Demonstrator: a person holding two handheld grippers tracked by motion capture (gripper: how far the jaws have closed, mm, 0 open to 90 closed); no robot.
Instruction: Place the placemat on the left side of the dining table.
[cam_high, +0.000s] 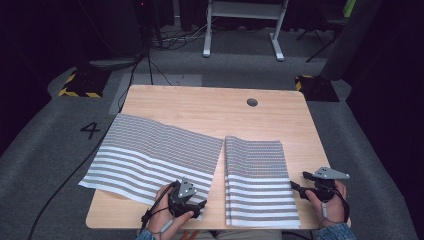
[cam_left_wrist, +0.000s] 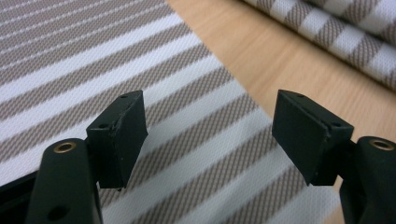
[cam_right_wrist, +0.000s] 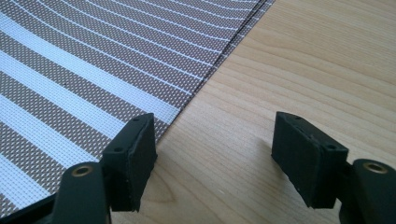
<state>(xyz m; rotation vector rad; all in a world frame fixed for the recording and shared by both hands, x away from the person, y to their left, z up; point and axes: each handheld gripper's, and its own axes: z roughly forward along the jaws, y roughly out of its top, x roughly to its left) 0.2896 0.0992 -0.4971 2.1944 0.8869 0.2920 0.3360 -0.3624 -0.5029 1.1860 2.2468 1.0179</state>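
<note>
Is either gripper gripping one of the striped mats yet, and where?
No. The left gripper is open over the flat mat's near corner; the right gripper is open beside the folded mat.

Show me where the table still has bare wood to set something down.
Free: the far strip of table beyond both striped mats, around the round hole, and the edge right of the folded mat. Crowded: near edge, where the flat mat spreads.

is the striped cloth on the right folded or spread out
Folded. The right striped cloth lies as a narrow rectangle, and stacked layer edges show along its side in the right gripper view.
</note>
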